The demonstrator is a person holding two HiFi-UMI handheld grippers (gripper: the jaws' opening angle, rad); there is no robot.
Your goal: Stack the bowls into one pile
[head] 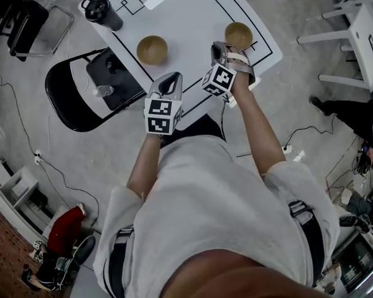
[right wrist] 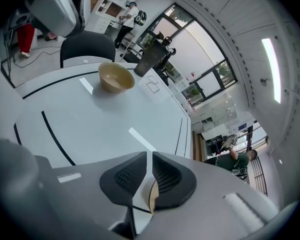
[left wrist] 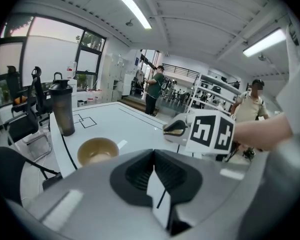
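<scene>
Two tan bowls stand apart on the white table [head: 186,17]. The left bowl [head: 152,49] [left wrist: 97,151] [right wrist: 115,78] sits just beyond my left gripper [head: 172,77] [left wrist: 154,156], which hovers over the table's near edge with its pads together and nothing between them. The right bowl [head: 239,35] rests near the table's right corner, right beside my right gripper [head: 219,47] [right wrist: 150,159]. That gripper's pads are pressed almost together and point toward the left bowl. A thin tan sliver shows under them. Most of the right bowl is hidden in both gripper views.
A black tumbler [head: 102,12] [left wrist: 62,109] stands at the table's far left corner. A black chair [head: 65,98] with a dark bag and a bottle on it sits left of the table. People stand in the room beyond [left wrist: 152,89].
</scene>
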